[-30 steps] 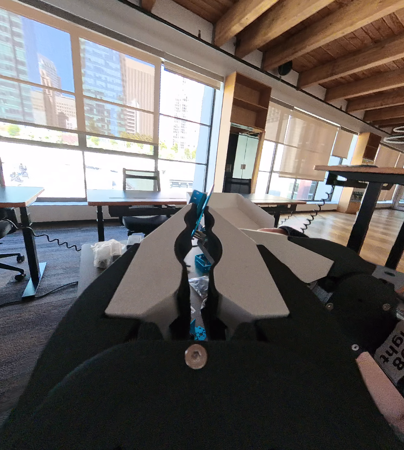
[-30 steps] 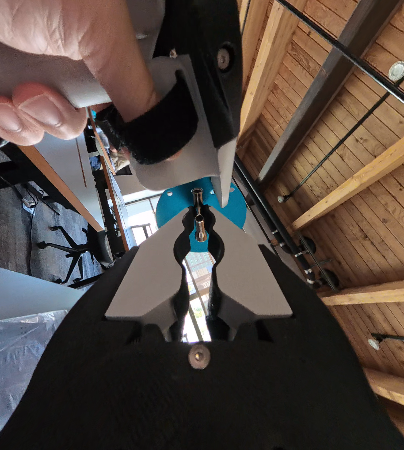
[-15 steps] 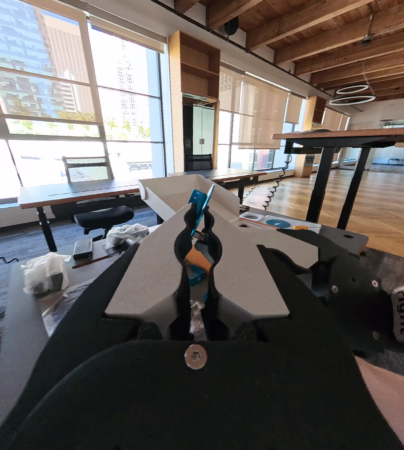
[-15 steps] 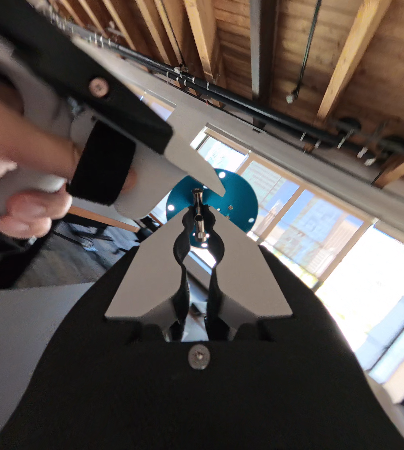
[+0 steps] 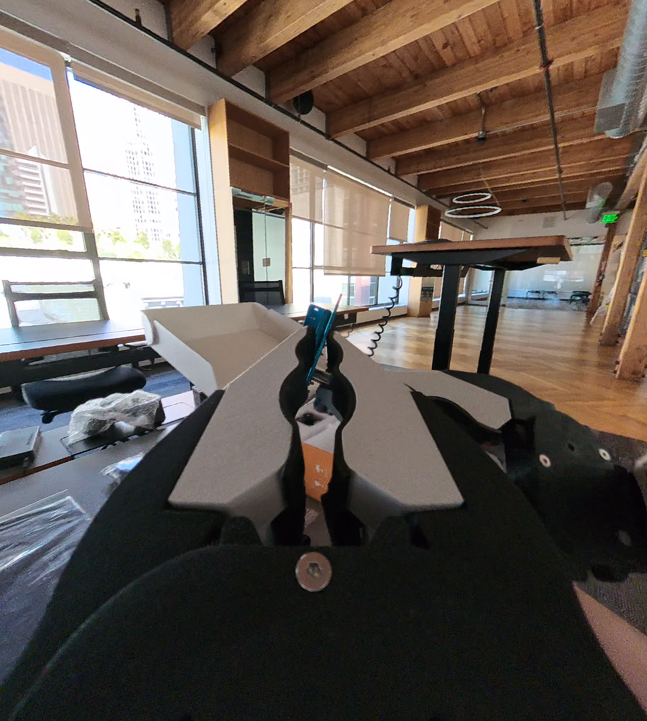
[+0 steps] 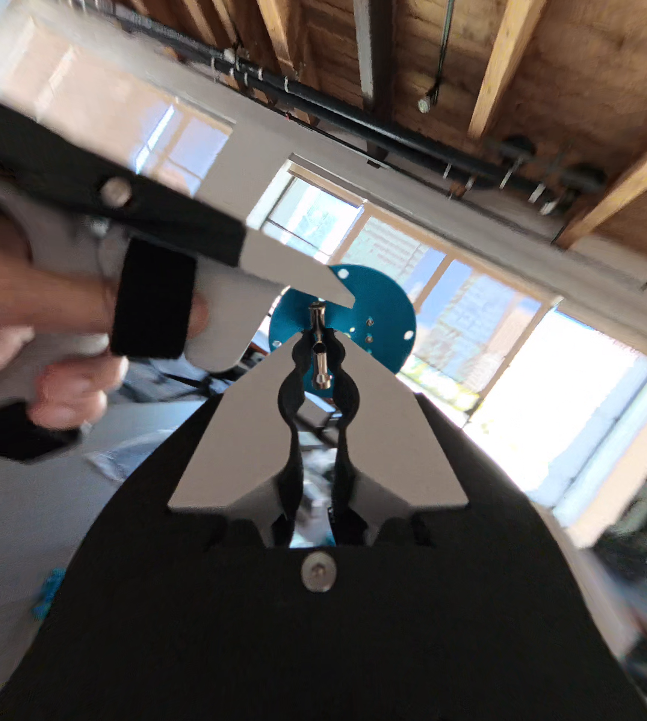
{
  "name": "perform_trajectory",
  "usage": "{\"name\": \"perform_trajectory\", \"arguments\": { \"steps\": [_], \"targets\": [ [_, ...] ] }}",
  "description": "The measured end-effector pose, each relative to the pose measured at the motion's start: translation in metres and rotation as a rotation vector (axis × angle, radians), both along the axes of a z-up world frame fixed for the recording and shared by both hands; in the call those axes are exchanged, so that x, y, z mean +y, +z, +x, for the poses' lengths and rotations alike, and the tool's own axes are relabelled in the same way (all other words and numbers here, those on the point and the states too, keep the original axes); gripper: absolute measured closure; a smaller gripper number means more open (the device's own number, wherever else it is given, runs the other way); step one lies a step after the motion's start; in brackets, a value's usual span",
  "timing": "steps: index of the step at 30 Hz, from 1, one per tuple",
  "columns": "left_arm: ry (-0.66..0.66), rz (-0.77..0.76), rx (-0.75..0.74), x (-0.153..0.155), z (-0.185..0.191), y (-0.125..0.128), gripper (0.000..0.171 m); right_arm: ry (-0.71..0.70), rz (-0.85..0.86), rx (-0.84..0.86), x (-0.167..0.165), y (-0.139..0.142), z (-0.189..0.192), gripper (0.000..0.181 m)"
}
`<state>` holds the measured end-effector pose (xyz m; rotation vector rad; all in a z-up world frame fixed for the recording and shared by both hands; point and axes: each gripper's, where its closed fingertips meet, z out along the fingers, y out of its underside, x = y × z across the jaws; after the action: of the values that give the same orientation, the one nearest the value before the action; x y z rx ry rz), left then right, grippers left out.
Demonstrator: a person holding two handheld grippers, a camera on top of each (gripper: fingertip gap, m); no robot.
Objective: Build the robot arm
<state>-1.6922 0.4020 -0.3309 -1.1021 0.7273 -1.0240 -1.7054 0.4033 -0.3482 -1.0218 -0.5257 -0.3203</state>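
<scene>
My left gripper (image 5: 320, 331) is shut on the edge of a thin round blue metal disc (image 5: 319, 339), seen edge-on and held up in the air. In the right wrist view the disc (image 6: 376, 312) faces the camera and shows several small holes. My right gripper (image 6: 317, 333) is shut on a small silver metal tool (image 6: 320, 359), whose tip touches the disc's face. The left gripper's finger (image 6: 294, 269) clamps the disc from the upper left, with a person's hand (image 6: 21, 312) on its handle. The right gripper's black body (image 5: 548, 448) sits close at the right.
A tilted white tray (image 5: 212, 343) stands just behind the disc. An orange box (image 5: 316, 468) shows between my left fingers. A crumpled plastic bag (image 5: 115, 409) and a small black device (image 5: 13, 448) lie on the dark table (image 5: 41, 487). A raised desk (image 5: 470, 253) stands at the right. My two grippers' fingertips are within a few centimetres of each other.
Both grippers have swung together with disc and tool still held. The left view has turned right across the room. The right view has tipped from the ceiling toward the windows.
</scene>
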Motion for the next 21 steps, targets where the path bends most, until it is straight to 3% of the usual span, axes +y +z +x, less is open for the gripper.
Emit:
{"name": "perform_trajectory", "arguments": {
  "steps": [6, 10, 13, 16, 18, 21],
  "targets": [
    [-0.024, 0.053, -0.059, 0.0, 0.029, -0.008, 0.168, 0.431, -0.205, 0.687, 0.004, -0.011, 0.031, 0.175],
    [-0.035, 0.096, -0.079, 0.004, 0.044, -0.005, 0.167, 0.67, -0.267, 1.041, 0.011, -0.009, 0.045, 0.174],
    [-0.003, 0.134, -0.061, 0.007, 0.045, -0.002, 0.168, 0.94, -0.356, 1.278, 0.012, -0.007, 0.048, 0.174],
    [0.012, 0.066, -0.086, 0.009, 0.037, -0.001, 0.169, 1.036, -0.37, 1.326, 0.005, -0.006, 0.049, 0.175],
    [0.025, -0.001, -0.131, 0.01, 0.028, -0.001, 0.169, 0.927, -0.339, 1.174, -0.004, -0.006, 0.045, 0.175],
    [-0.02, -0.108, -0.202, 0.008, 0.012, -0.001, 0.17, 0.672, -0.246, 0.82, -0.022, 0.003, 0.046, 0.174]
  ]
}}
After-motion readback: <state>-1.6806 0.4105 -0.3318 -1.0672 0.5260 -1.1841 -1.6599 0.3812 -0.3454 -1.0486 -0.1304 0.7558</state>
